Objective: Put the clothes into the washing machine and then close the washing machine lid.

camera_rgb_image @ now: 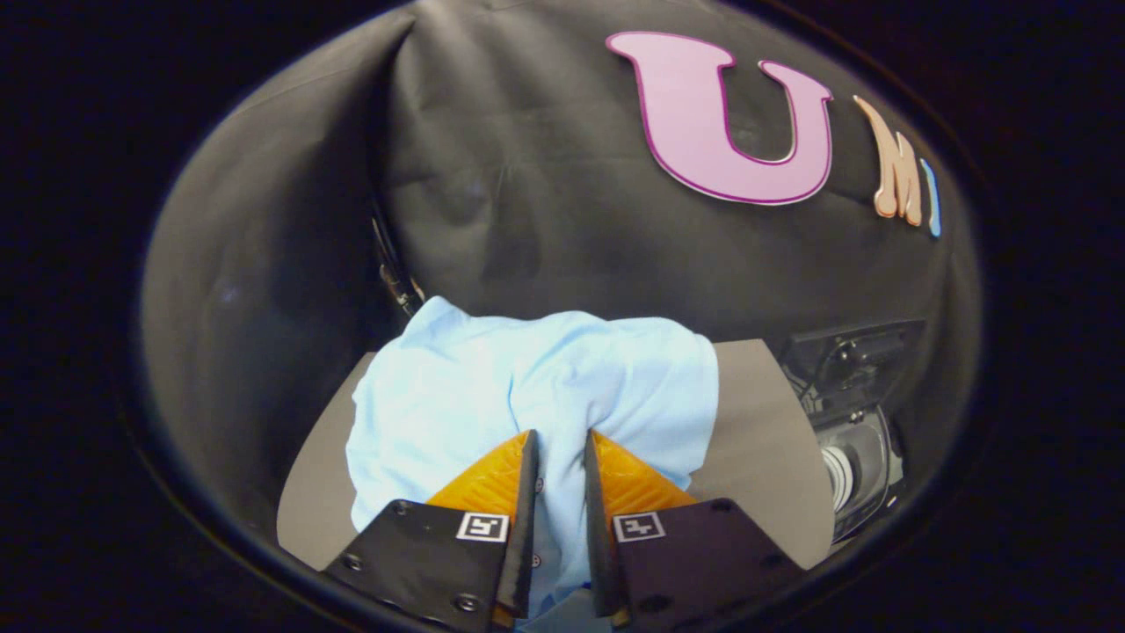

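Observation:
A light blue shirt (492, 396) lies bunched on the grey table (760, 422), spreading just ahead of the fingers. My gripper (560, 435) has its two fingers close together with a fold of the shirt, showing its button strip, pinched between them. To the right of the table stands the small dark washing machine (857, 422), its lid raised and its round drum opening facing up.
The booth's black cloth wall rises behind the table. A dark strap or cable (395, 281) hangs at the wall's corner behind the shirt. Bare grey table shows between the shirt and the machine.

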Available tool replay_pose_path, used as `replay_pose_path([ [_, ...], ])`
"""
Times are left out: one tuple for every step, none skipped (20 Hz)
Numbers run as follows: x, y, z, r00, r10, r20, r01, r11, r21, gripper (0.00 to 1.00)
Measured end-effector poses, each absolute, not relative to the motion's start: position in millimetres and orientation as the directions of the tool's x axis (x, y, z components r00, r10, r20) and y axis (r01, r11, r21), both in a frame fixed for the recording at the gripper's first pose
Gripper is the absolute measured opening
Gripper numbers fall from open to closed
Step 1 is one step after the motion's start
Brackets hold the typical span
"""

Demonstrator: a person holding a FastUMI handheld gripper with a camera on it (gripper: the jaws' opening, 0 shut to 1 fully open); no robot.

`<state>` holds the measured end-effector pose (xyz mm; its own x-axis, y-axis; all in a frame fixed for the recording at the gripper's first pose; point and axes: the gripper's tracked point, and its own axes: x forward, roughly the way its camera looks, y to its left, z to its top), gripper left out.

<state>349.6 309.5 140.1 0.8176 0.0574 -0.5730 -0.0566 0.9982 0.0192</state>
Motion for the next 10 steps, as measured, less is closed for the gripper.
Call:
replay_pose_path([
  [346.4,309.4,139.9,0.817,0.050,-0.574,-0.048,0.999,0.018,0.29],
  [344.2,307.8,139.9,0.818,0.036,-0.574,-0.035,0.999,0.012,0.29],
  [347.8,308.1,138.1,0.821,0.024,-0.570,-0.023,1.000,0.010,0.29],
  [337.5,313.6,139.7,0.828,0.024,-0.561,-0.038,0.999,-0.014,0.29],
  [341.9,306.1,142.7,0.825,0.017,-0.566,-0.042,0.999,-0.031,0.02],
  [334.3,304.2,142.9,0.829,0.009,-0.559,-0.038,0.999,-0.039,0.02],
  [330.9,303.5,142.7,0.832,0.004,-0.554,-0.038,0.998,-0.049,0.02],
  [328.3,299.8,147.0,0.846,-0.010,-0.532,-0.023,0.998,-0.055,0.02],
  [323.9,296.2,157.3,0.872,-0.016,-0.490,-0.010,0.999,-0.050,0.02],
  [319.4,296.0,171.2,0.901,0.005,-0.433,-0.017,1.000,-0.023,0.02],
])
